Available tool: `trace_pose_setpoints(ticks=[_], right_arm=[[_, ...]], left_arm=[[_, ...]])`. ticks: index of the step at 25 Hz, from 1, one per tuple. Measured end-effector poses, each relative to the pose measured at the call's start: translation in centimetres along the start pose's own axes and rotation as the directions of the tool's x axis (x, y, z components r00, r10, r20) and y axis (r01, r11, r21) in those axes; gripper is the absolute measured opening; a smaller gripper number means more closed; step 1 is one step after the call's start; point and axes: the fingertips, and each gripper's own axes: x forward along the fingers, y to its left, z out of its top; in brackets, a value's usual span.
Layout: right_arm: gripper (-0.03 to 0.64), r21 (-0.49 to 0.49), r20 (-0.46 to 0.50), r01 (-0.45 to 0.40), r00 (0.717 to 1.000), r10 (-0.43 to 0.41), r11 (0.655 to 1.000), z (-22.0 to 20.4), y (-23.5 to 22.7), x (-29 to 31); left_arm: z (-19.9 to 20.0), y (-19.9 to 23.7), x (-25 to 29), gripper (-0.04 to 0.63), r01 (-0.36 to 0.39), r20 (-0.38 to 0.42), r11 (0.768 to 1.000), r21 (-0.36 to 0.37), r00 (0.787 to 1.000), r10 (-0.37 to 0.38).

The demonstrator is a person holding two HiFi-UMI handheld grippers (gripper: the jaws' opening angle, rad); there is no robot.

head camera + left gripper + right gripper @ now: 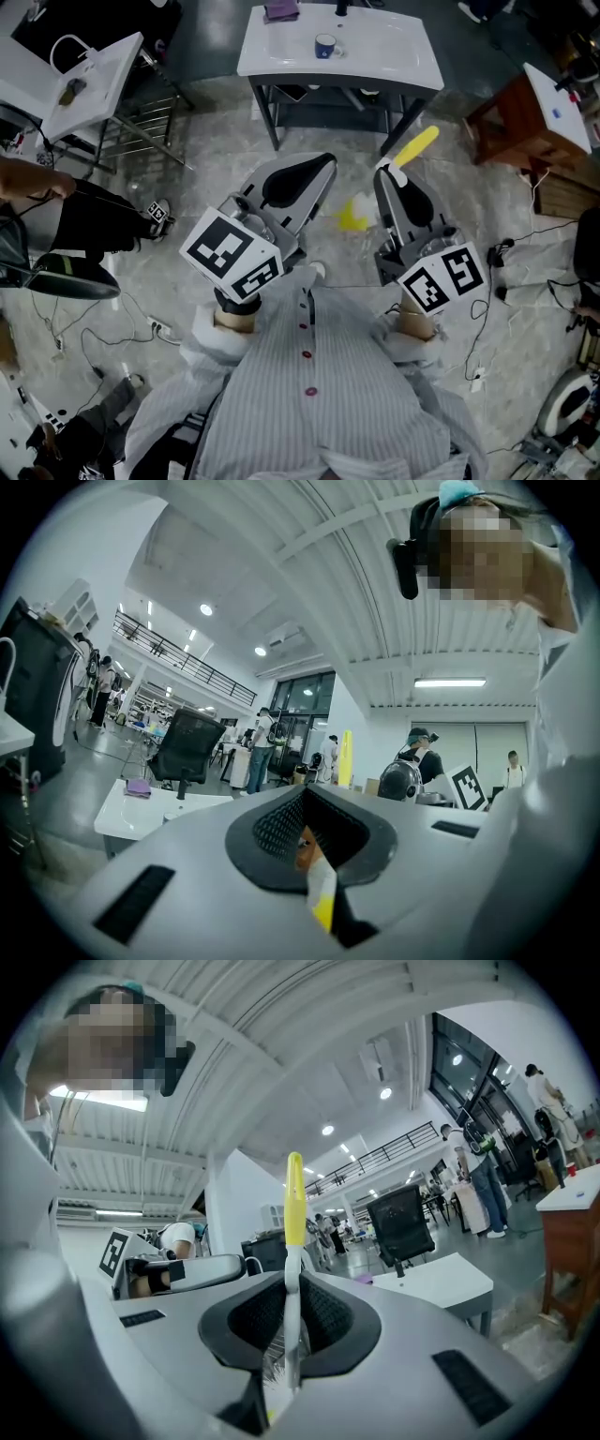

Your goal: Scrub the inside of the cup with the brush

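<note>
One small blue cup (325,46), pale inside, stands upright on the white bench (398,52) at top centre, not yet reached. At mid-frame the right gripper (386,176) has its jaws clamped on the brush (418,145) mid-stem, yellow handle pointing upper right, seemingly ready for scrubbing. The left gripper (321,171) has its jaws together, likely kept free to steady the cup.

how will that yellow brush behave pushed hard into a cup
Probably light: the brush looks slim and plastic. The right tongs pinch one narrow spot, so it may pivot under pressure. Its bristles likely flex.
</note>
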Motion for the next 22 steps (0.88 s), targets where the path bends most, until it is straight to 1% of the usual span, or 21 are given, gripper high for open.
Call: trace_pose_setpoints(ticks=[5,9,15,22], right_arm=[[0.058,-0.003,0.005,0.012,1.000,-0.012,1.000,0.4,-1.4,1.7],[0.058,-0.003,0.003,0.025,1.000,-0.025,1.000,0.9,-3.2,3.9],[0.058,0.009,-0.001,0.057,0.998,-0.057,0.998,1.0,-6.8,9.9],[0.058,0.008,0.004,0.103,0.995,-0.103,0.995,2.3,-10.7,17.8]], left_arm=[[0.4,2.3,1.2,0.008,-0.003,0.007,1.000,0.004,1.000,0.003],[0.8,5.0,3.0,0.008,-0.001,0.008,1.000,-0.002,1.000,0.001],[0.9,11.1,6.7,0.008,0.018,-0.005,1.000,-0.016,1.000,-0.018],[2.3,19.0,11.3,0.008,0.055,-0.022,0.998,-0.019,0.998,-0.055]])
